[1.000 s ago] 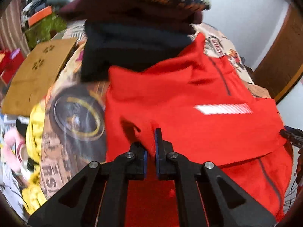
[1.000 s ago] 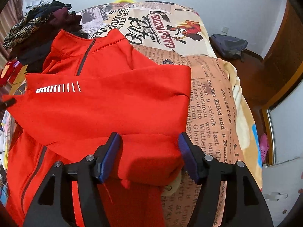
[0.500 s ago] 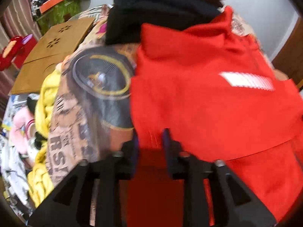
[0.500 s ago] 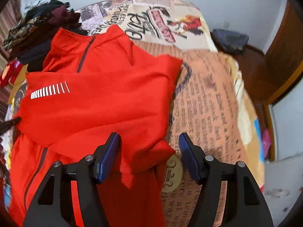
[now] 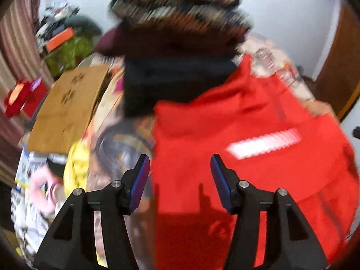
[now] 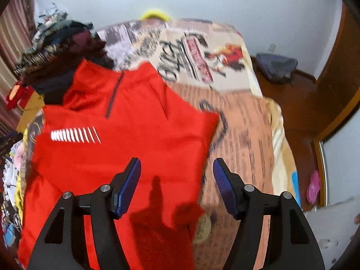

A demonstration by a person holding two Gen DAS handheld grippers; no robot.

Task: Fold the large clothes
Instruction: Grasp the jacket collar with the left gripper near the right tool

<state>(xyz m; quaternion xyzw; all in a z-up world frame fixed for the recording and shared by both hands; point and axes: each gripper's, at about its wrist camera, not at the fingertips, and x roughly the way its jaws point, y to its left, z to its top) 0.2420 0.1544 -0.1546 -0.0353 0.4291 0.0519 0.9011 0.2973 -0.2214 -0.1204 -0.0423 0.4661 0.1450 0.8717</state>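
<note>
**Both claws free above half-folded red top**

Bedroom, bed with a newspaper-print cover [image 6: 243, 121] as work surface, pale wall behind, wood door at 3 o'clock.

Red pullover [image 6: 126, 135] lies flat on the cover, collar toward 12 o'clock, hem toward 6. Short dark zip at the neck, white reflective bars on what looks like a sleeve laid across the chest. Judgement: sleeves are folded in, body fold still to do. Fabric is thin, smooth, sporty knit; drapes with soft creases, so it should slide easily on the cover.

Left gripper [image 5: 178, 180]: jaws spread wide, nothing between them, hovering over the garment's left edge. Right gripper [image 6: 176, 184]: jaws also apart and empty, straddling the right edge at about 6 o'clock. Blue ribbed pads on both.

Pile of dark and patterned clothes [image 5: 180, 45] sits at 12 o'clock, just beyond the collar, likely the done or waiting stack. Left view is motion-blurred; details there are soft.
</note>
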